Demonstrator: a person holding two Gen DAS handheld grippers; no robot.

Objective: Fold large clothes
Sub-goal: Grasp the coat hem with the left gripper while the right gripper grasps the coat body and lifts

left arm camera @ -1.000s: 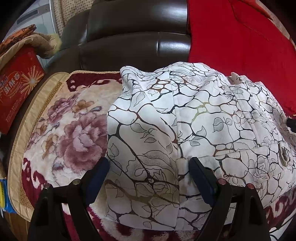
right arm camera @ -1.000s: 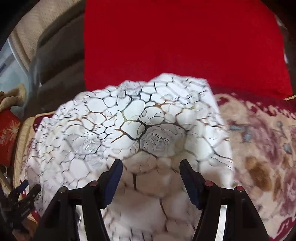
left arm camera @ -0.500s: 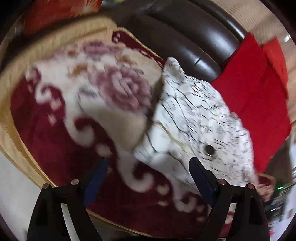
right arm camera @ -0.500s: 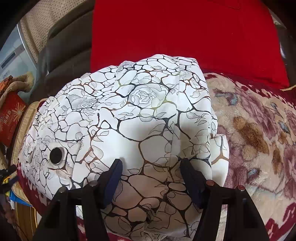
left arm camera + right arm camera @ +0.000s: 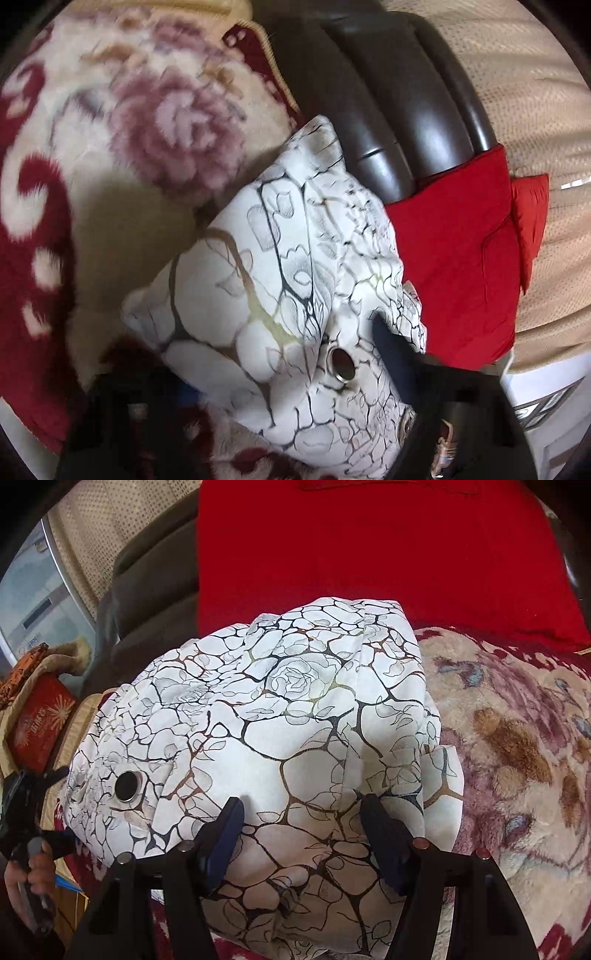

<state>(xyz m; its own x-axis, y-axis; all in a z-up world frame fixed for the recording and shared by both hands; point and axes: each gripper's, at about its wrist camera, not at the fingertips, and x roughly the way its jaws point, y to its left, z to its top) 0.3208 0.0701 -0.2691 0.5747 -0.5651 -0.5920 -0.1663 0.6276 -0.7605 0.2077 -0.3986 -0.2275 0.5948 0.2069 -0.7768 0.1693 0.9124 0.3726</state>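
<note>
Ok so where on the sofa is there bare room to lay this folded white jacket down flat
The floral plush blanket lies bare to the right of the white crackle-print padded jacket, below the red cushion. Another bare stretch of blanket shows left of the jacket in the left wrist view. It is crowded at the armrest end, by the red printed box.

Right gripper (image 5: 301, 834): black frame, dark-blue pads, silver & red screws.

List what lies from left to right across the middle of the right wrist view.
Red box → left gripper, in a hand at the picture's edge → white patterned garment with its round snap button → floral blanket.
</note>
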